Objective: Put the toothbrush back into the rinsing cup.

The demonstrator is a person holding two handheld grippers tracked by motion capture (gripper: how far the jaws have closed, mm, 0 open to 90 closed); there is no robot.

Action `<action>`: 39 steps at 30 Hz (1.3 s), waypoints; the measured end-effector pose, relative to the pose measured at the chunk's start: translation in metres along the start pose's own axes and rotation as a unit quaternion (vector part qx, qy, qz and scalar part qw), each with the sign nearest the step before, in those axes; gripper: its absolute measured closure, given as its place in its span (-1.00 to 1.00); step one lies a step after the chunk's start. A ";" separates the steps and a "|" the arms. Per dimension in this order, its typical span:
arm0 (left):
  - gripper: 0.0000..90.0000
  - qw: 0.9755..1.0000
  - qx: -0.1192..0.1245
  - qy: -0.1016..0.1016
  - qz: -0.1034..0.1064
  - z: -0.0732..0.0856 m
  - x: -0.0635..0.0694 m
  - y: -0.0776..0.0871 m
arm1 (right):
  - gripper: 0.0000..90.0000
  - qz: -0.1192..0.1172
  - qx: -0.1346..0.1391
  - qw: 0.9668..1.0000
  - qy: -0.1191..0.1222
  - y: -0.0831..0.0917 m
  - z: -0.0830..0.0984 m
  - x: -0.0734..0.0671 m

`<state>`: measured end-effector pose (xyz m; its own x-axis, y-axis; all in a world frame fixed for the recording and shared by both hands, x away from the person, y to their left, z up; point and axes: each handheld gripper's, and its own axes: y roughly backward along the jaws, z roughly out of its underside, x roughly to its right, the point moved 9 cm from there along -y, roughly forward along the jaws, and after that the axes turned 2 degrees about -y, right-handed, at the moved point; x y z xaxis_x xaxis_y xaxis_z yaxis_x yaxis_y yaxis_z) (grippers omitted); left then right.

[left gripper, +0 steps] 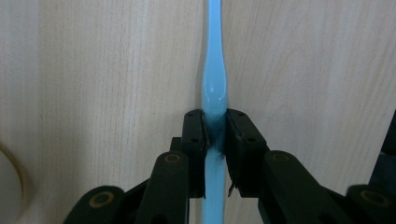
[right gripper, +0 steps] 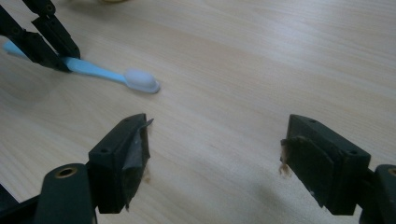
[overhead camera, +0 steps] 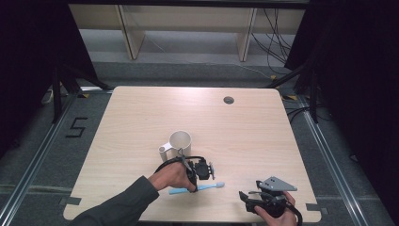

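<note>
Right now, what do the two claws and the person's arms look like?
Both claws are black, with flat blocky jaws on linked arms with brass-coloured pivots. The left claw trails a black cable; the right claw carries a grey three-cornered plate. The left arm wears a dark grey sleeve.

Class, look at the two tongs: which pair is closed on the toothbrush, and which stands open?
The left tongs grip the blue toothbrush by its handle on the table. The right tongs stand open over bare wood.
</note>
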<state>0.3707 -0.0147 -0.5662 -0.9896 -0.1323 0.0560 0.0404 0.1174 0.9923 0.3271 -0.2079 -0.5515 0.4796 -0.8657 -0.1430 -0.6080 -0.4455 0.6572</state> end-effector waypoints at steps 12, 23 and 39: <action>0.72 1.000 -0.028 0.006 0.004 -0.004 -0.001 -0.001 | -0.44 0.001 0.010 1.000 0.013 0.001 -0.003 0.002; 0.74 1.000 -0.029 -0.006 0.008 -0.004 0.000 -0.001 | -0.44 0.005 0.021 1.000 0.021 0.002 -0.005 0.004; 0.74 0.996 0.083 0.015 -0.029 0.003 -0.011 0.041 | -0.43 0.004 0.021 1.000 0.010 0.002 -0.005 0.005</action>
<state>0.3829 -0.0057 -0.5263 -0.9851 -0.1719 0.0049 -0.0421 0.2687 0.9623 0.3314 -0.2119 -0.5468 0.4875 -0.8643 -0.1234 -0.6368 -0.4487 0.6271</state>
